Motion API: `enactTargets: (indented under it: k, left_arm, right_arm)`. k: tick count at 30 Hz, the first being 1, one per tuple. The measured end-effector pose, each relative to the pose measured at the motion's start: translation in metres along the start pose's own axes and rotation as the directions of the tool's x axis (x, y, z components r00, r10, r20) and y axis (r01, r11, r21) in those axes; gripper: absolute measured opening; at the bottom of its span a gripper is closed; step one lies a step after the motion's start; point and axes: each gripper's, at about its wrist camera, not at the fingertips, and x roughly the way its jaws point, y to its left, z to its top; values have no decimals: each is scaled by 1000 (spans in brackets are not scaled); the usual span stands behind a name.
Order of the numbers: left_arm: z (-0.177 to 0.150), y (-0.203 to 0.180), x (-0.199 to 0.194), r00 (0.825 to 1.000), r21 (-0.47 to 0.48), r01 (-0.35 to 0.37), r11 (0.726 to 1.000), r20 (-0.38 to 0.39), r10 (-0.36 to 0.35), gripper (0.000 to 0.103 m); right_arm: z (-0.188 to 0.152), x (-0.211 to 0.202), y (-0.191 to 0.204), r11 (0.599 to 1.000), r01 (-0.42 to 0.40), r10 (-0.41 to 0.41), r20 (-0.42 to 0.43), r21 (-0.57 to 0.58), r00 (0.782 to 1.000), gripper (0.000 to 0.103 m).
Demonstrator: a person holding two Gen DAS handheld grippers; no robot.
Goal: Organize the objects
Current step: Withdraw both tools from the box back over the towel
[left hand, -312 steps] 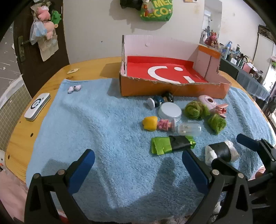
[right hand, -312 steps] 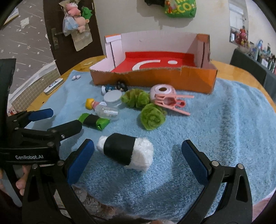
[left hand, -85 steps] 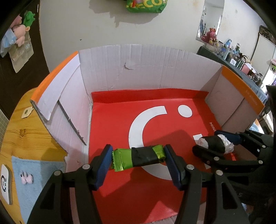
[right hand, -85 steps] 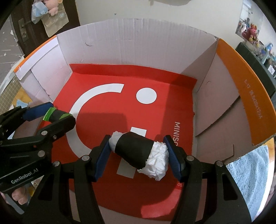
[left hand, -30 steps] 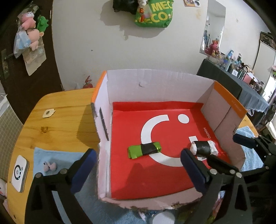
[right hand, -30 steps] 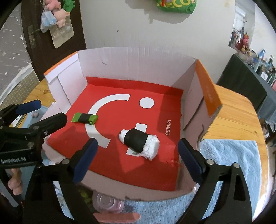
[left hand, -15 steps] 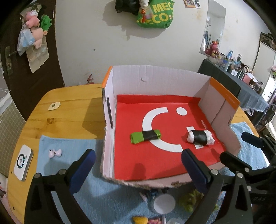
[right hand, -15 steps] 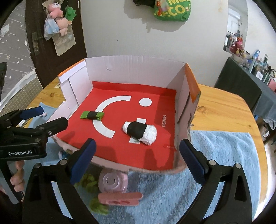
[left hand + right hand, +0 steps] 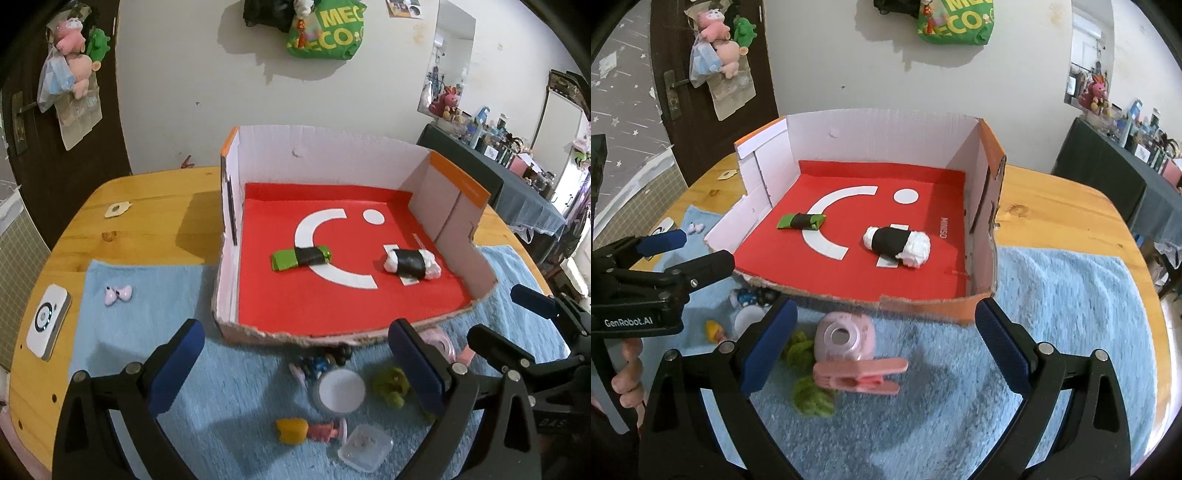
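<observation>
Two black-banded rolls (image 9: pixel 301 257) (image 9: pixel 412 263) lie inside box (image 9: pixel 325 147)

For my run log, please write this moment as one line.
left hand-held gripper: open, empty | right hand-held gripper: open, empty | green roll, white roll: in box | other toys: on towel

home | plush toys (image 9: pixel 75 66) on door, cluttered sideboard (image 9: pixel 517 170)

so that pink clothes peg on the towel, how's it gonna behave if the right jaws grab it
The pink clothes peg looks like hard plastic, so probably stiff and light. It lies flat on the blue towel, unlikely to roll. Squeezing its handle end may spring it open, and smooth sides could slip. The right gripper is open above it.
</observation>
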Motion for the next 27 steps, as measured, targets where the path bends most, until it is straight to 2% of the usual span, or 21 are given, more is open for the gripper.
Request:
enactTargets:
  k: [16,27]
  left_arm:
    - [-40,-10,-27,999,47,38,998,5,-38,101]
    - [-65,-15,-32,997,68,80,995,-22,-78,89]
  right_arm:
    - [-31,-21,12,1000,1,0,13,-14,1000,99]
    - [-53,-23,19,1000,-20,20,-6,-23,1000,98]
